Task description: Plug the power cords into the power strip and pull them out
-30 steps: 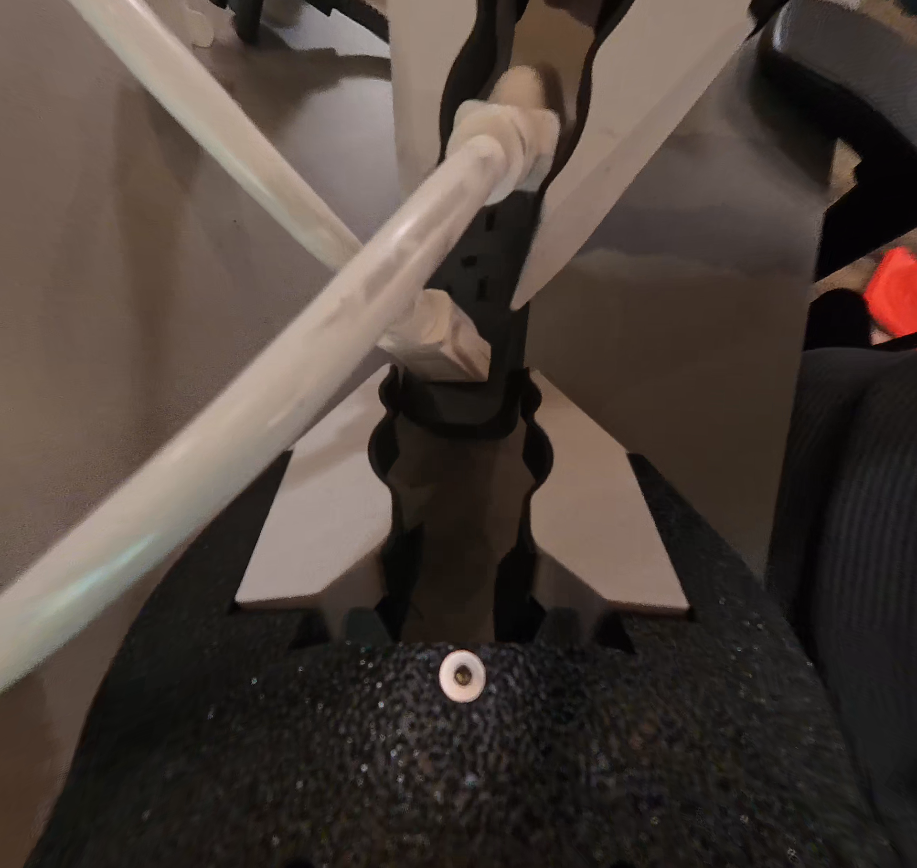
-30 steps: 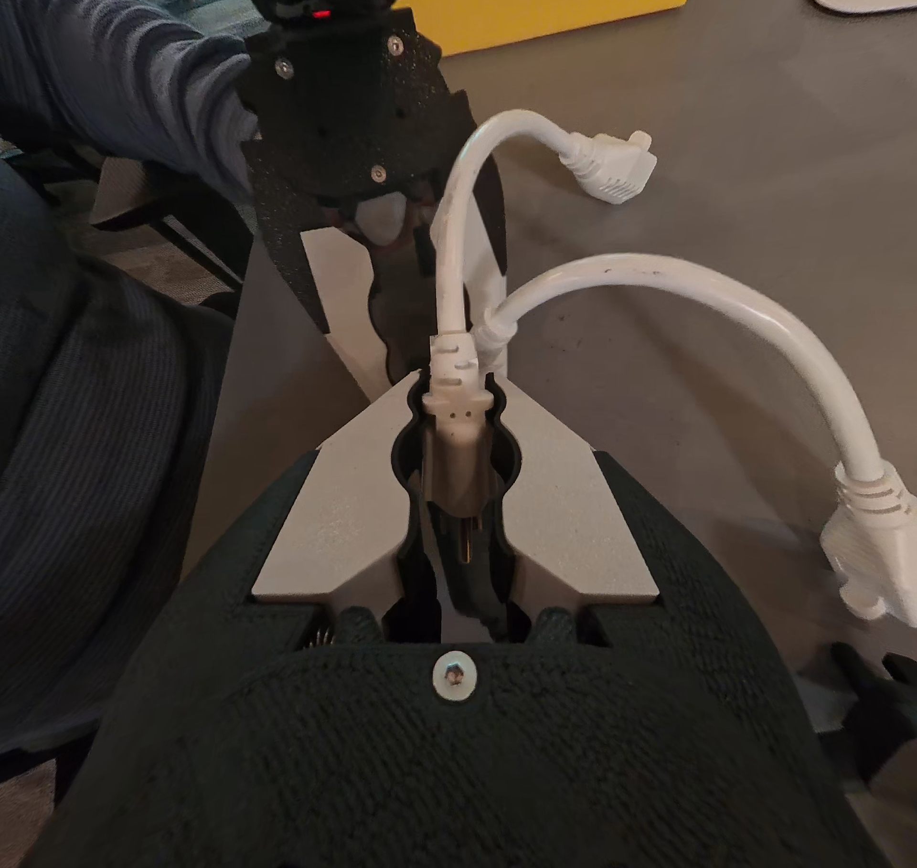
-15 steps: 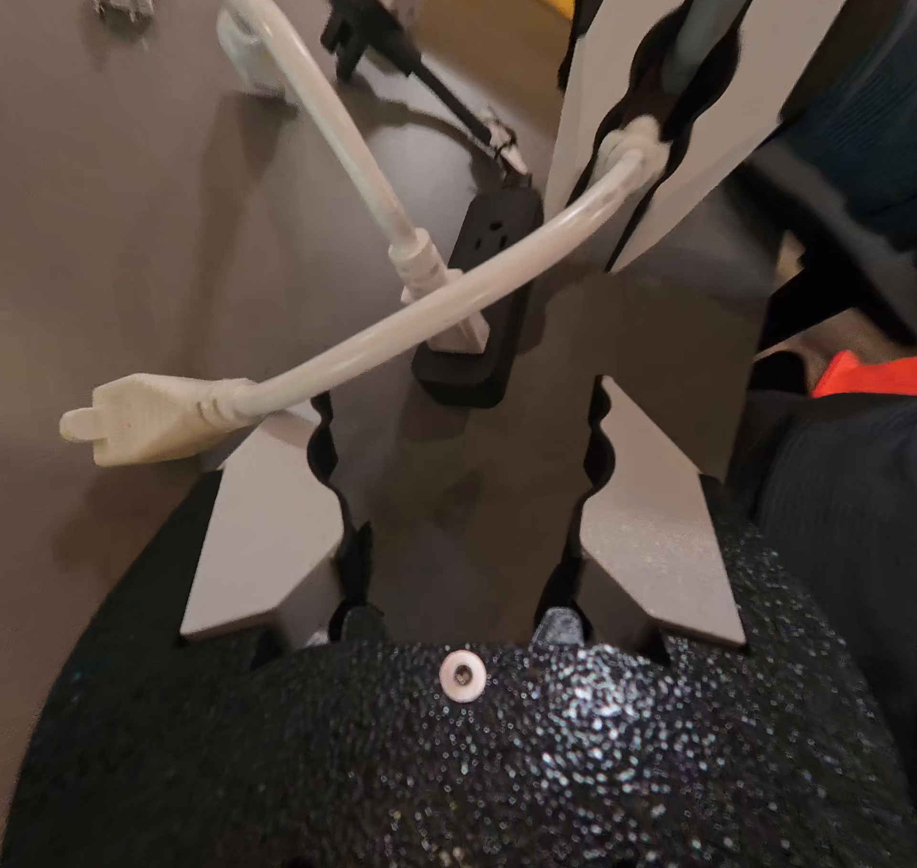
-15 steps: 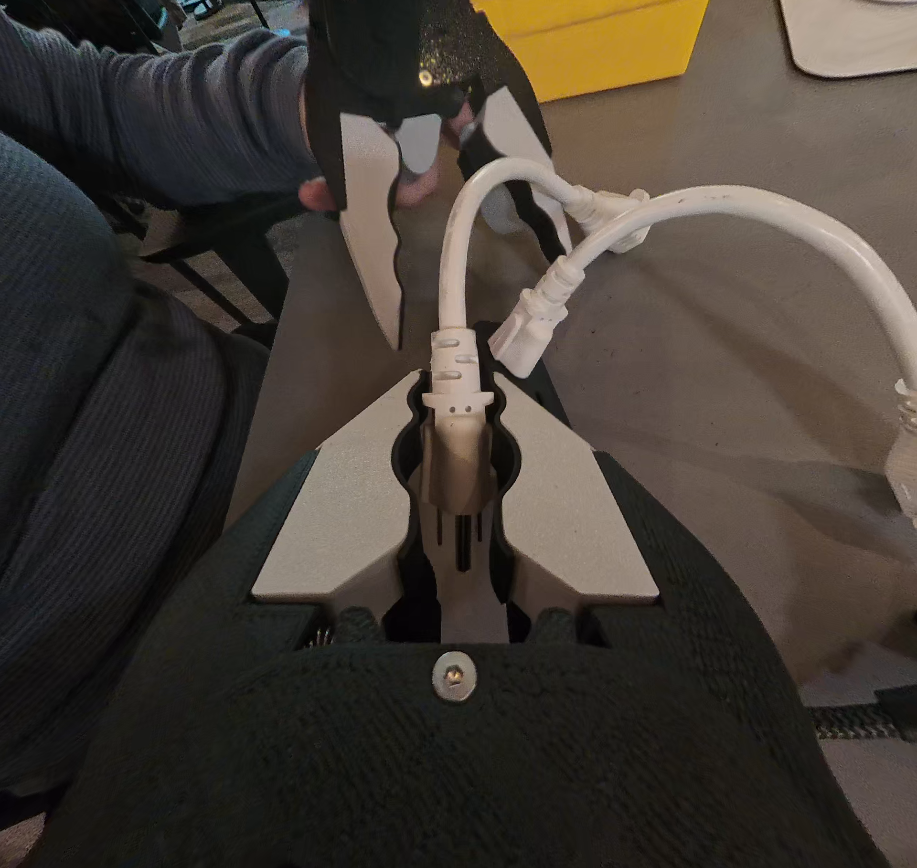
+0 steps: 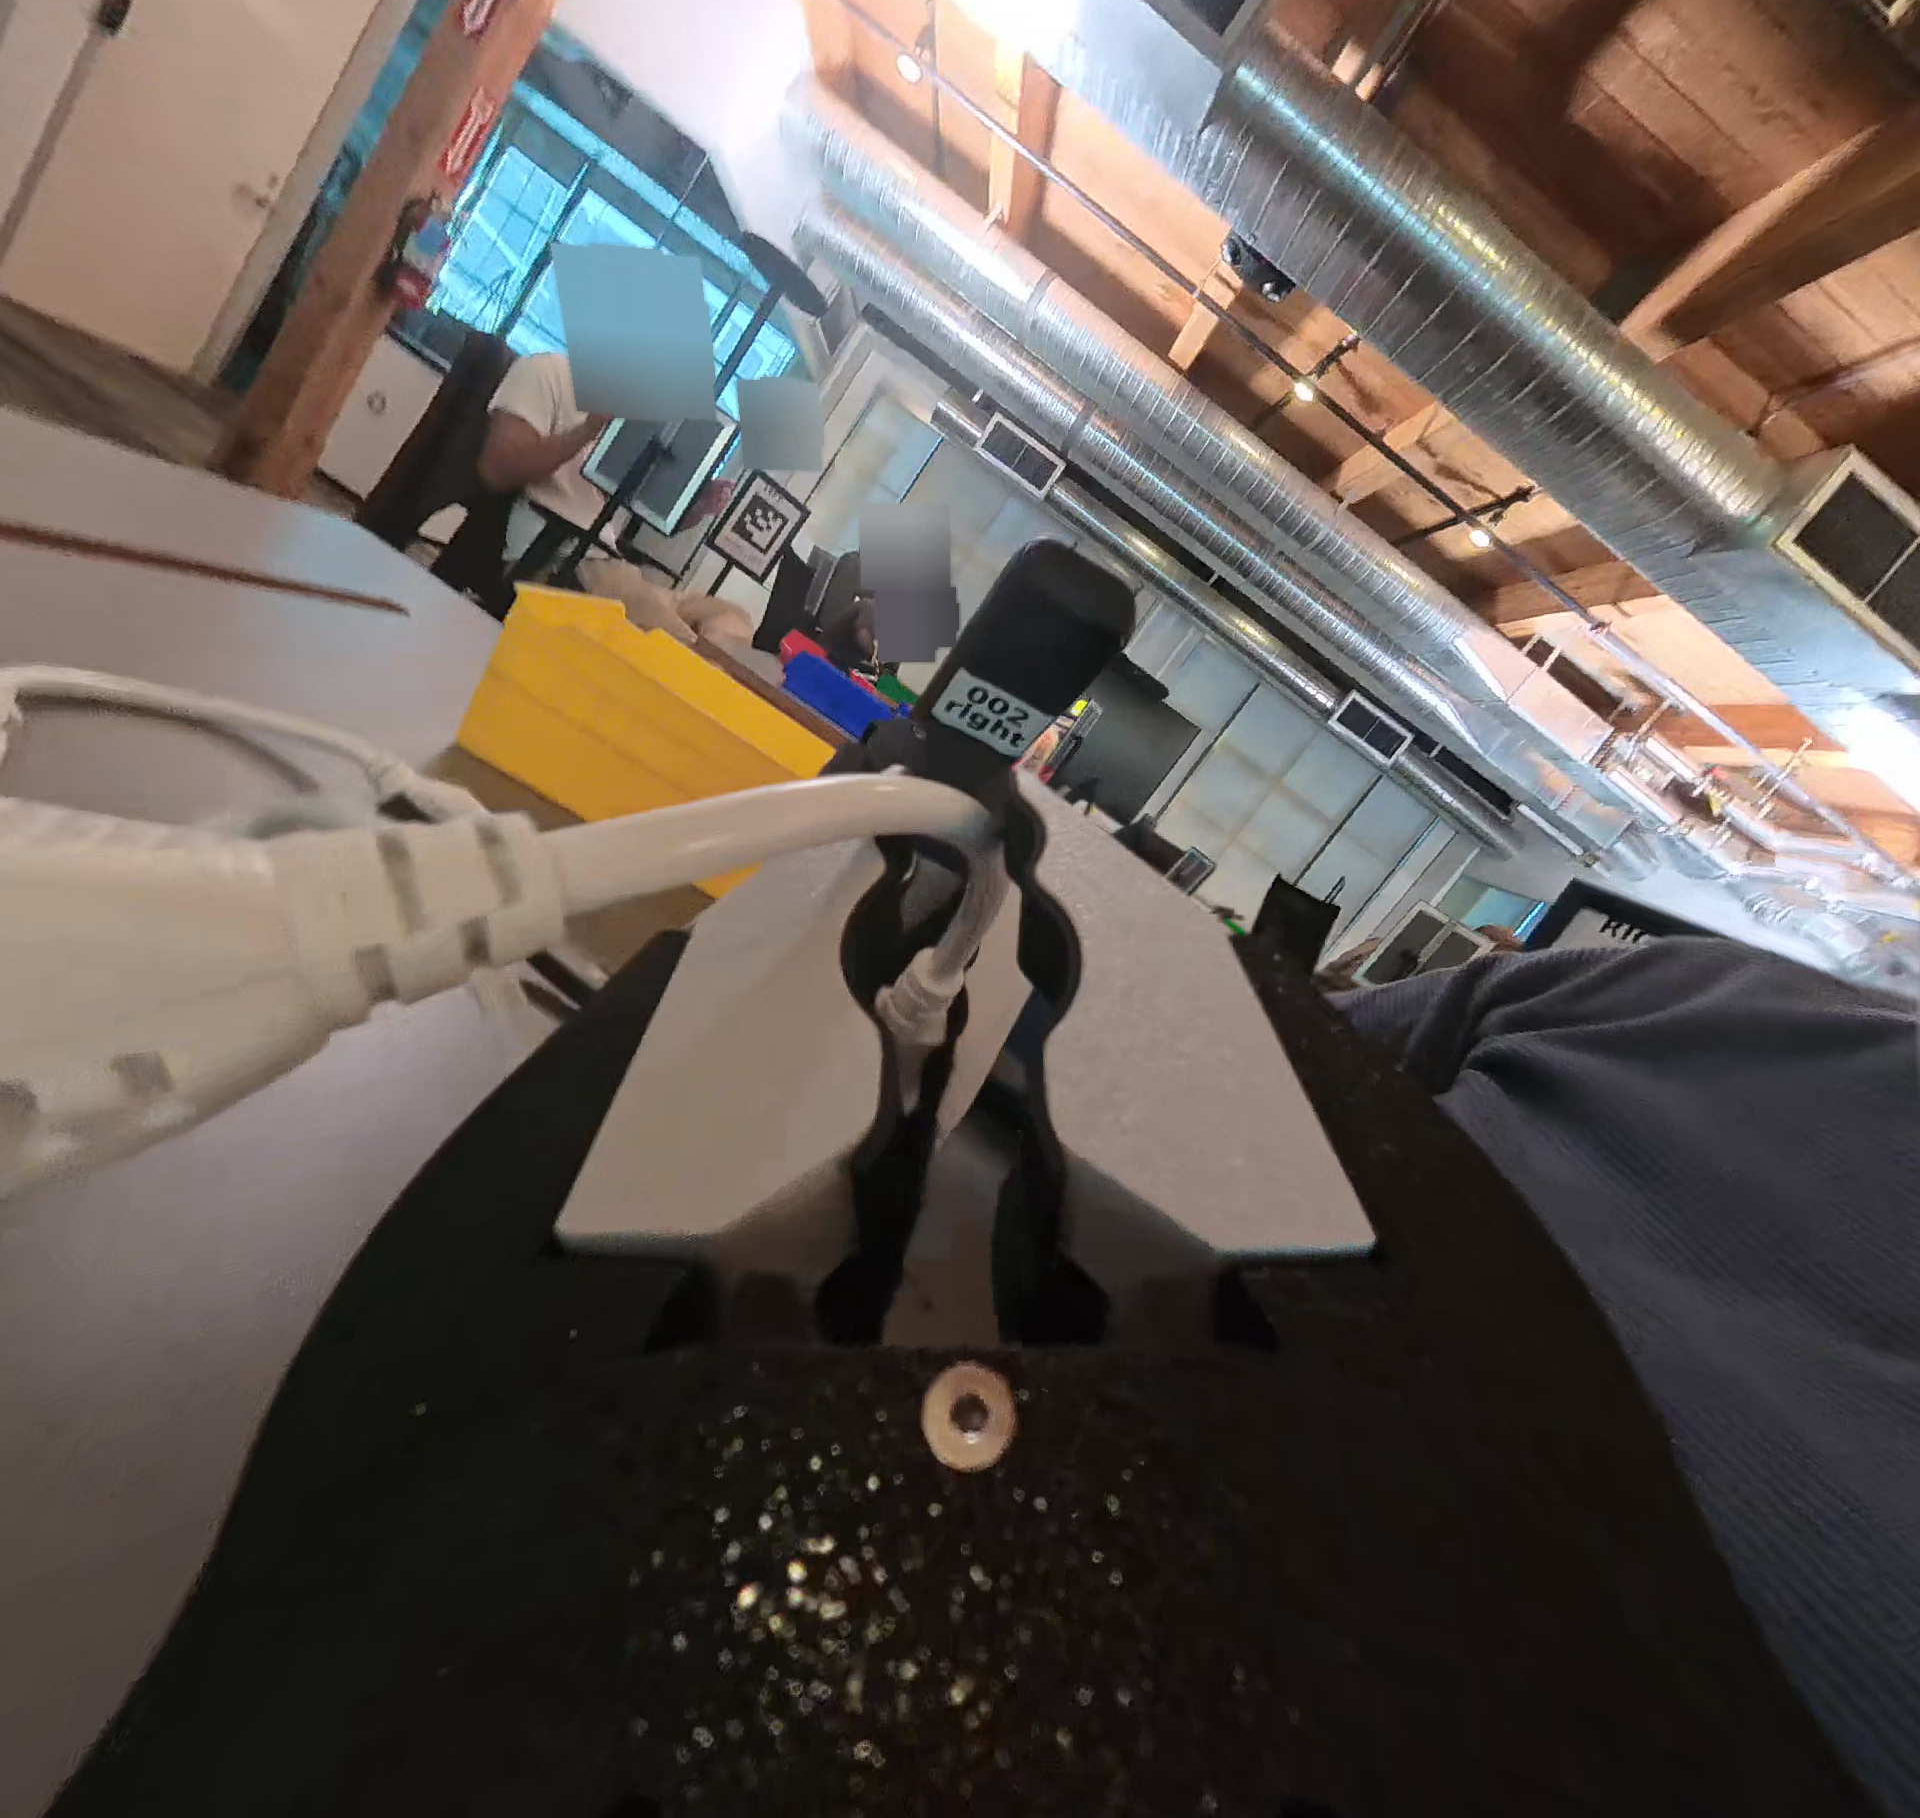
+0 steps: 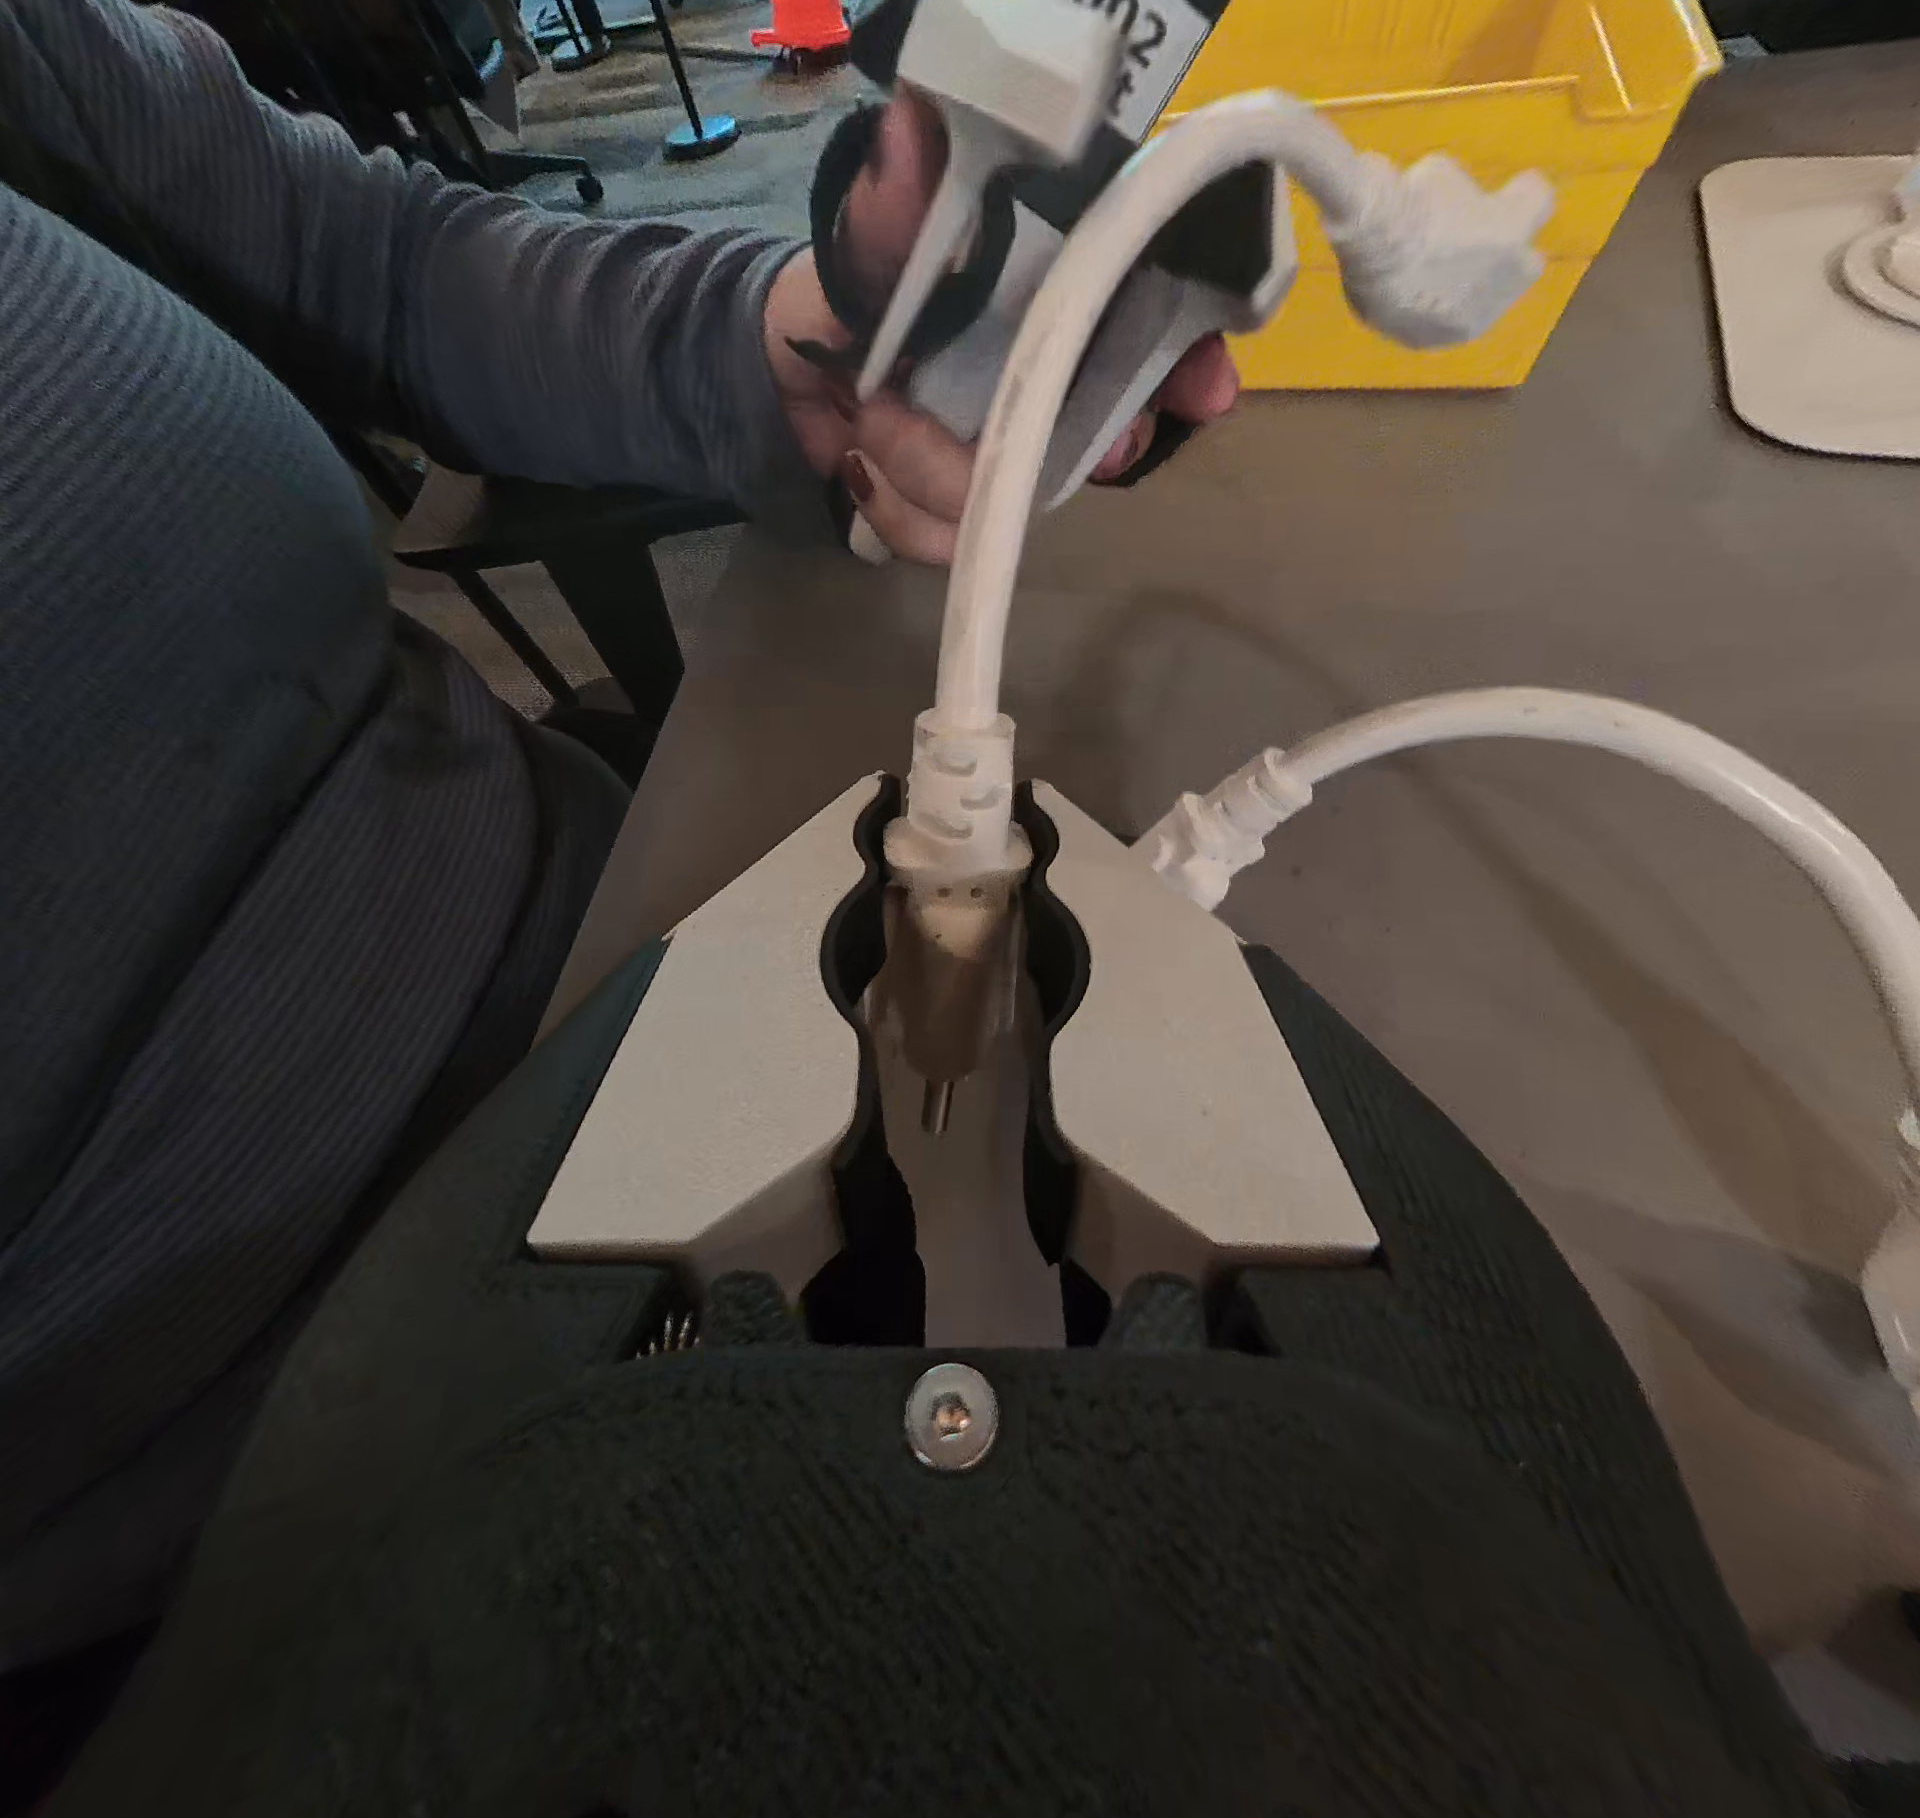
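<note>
- Right tool (image 6: 951, 895): clamped on the plug of a white power cord (image 6: 971, 615); metal prongs point back toward the camera, cord arcs up ahead of the tips.
- Left tool (image 5: 961, 947): jaws close together around a thin white cord end; grip not certain.
- Second white cord (image 6: 1558, 740): right of the right tool, over the grey table (image 6: 1351, 573).
- Left tool handle (image 6: 1122, 23) bears a white printed label.
- Yellow bin (image 6: 1455, 106): ahead; contents not visible.

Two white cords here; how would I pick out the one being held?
Start at the grey table, then find the hand-held gripper nearest the camera. The held cord rises from its fingers, its plug clamped with bare prongs showing, unlike the other cord arching over the table beside it.
</note>
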Tool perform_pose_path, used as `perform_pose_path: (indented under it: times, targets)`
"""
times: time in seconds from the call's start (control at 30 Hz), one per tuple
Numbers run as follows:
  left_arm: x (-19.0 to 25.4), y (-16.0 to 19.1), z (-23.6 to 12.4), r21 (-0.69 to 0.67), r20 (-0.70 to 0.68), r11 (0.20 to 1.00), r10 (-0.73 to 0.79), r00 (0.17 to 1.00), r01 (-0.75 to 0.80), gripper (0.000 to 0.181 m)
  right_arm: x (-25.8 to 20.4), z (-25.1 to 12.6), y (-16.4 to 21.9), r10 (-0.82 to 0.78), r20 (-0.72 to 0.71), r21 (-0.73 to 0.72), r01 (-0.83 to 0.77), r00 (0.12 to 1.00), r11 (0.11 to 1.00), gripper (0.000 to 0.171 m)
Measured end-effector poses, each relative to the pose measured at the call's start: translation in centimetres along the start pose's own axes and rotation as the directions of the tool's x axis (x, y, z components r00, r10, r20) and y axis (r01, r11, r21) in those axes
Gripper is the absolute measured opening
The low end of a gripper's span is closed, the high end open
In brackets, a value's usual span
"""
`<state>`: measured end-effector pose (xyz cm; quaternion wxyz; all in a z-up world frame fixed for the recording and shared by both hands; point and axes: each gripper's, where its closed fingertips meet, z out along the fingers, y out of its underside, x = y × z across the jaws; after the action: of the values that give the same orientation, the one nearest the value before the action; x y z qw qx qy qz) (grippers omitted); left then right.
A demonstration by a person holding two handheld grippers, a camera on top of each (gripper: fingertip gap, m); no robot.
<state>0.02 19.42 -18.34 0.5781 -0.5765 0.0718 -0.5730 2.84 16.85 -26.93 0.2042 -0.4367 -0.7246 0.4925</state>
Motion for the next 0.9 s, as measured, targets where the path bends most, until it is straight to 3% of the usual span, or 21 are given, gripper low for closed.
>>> perform_pose_path:
  times: [0.13, 0.33, 0.5, 0.67, 0.77, 0.9]
  targets:
    - [0.6, -0.3, 1.9, -0.143, 0.048, 0.981, 0.140, 0.989, -0.132, 0.007, 0.7, 0.3, 0.2, -0.011, -0.026, -0.070, 0.009, 1.000, 0.998, 0.020]
    - [0.8, -0.3, 5.4, -0.368, 0.059, 0.891, 0.307, 0.950, -0.265, 0.008, 2.8, -1.1, 0.0, -0.049, -0.100, -0.201, 0.028, 0.994, 0.979, 0.022]
    - [-1.4, 0.3, 6.7, -0.496, 0.129, 0.849, 0.281, 0.951, -0.184, 0.007, 4.1, -1.7, 1.4, 0.018, -0.068, -0.314, -0.039, 0.997, 0.948, 0.027]
    - [-2.6, 0.7, 6.8, -0.549, 0.169, 0.828, 0.244, 0.955, -0.115, 0.004, 4.5, -1.9, 2.4, 0.063, -0.034, -0.375, -0.071, 0.997, 0.924, 0.046]
    - [-3.3, 0.5, 6.3, -0.567, 0.205, 0.815, 0.281, 0.937, -0.120, 0.004, 5.3, -2.5, 2.3, 0.037, -0.081, -0.376, -0.065, 0.996, 0.925, 0.053]
    - [-3.3, 0.5, 6.1, -0.558, 0.206, 0.824, 0.254, 0.945, -0.099, 0.004, 6.2, -3.0, 1.7, -0.064, -0.163, -0.360, 0.001, 0.985, 0.933, 0.049]
